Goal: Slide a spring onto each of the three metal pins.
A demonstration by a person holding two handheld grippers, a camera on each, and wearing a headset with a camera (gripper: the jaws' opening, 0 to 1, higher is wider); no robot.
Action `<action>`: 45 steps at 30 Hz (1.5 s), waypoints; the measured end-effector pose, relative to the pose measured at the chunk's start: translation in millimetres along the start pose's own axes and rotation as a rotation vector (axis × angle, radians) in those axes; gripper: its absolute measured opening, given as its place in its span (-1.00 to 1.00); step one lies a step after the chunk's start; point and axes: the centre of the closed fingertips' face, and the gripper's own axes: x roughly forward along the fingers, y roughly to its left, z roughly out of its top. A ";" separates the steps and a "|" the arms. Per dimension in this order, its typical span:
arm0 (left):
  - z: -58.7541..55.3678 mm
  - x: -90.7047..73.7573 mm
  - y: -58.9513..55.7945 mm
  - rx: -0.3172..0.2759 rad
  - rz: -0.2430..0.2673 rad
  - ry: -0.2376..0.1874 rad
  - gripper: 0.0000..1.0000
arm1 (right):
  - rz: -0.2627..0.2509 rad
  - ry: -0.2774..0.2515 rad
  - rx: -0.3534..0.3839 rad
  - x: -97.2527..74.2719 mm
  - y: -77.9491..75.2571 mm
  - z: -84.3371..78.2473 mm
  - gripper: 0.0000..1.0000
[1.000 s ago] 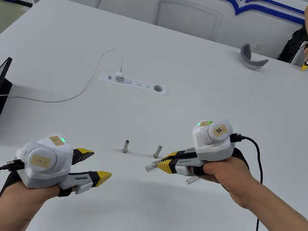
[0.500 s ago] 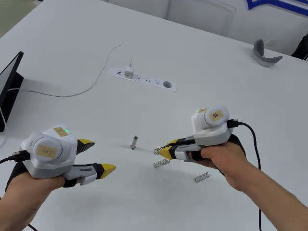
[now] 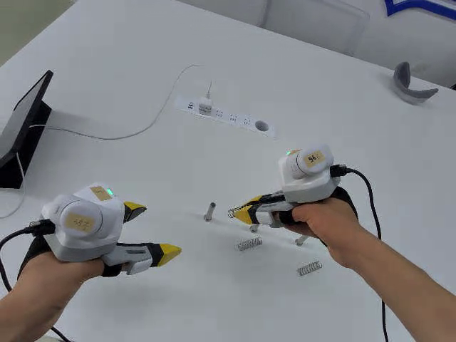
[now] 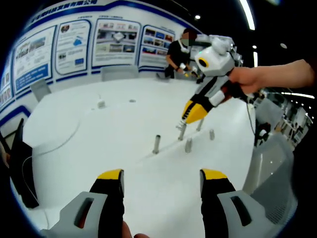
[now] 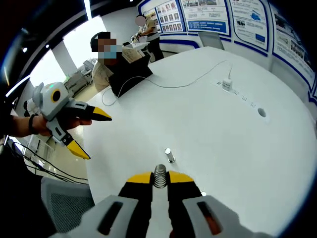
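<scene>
Three short metal pins stand on the white table: the left pin [image 3: 209, 211] [image 4: 156, 144] [image 5: 169, 155], a middle pin [image 3: 254, 228] [image 4: 188, 145] and a right pin [image 3: 300, 241] [image 4: 211, 134]. My right gripper [image 3: 242, 213] [image 5: 159, 179] is shut on a spring [image 3: 233, 211] [image 5: 159, 175], held just above the table, right of the left pin. Two loose springs lie nearby, one [image 3: 249, 244] in front of the pins and one [image 3: 309, 268] further right. My left gripper [image 3: 153, 229] [image 4: 162, 174] hovers open and empty at the near left.
A white power strip [image 3: 226, 116] with a plugged cable lies further back. A dark monitor [image 3: 25, 128] stands at the left edge, and a grey curved part [image 3: 413, 80] rests far right. Two people are beyond the table in the right gripper view.
My right gripper took a spring off the table and carried it a little closer to the left pin. The head camera shifted. The left gripper stayed open in place.
</scene>
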 end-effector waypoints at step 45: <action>-13.3 -5.6 6.5 -0.037 0.006 0.017 0.28 | -0.020 0.066 -0.040 50.5 -10.8 15.7 -0.75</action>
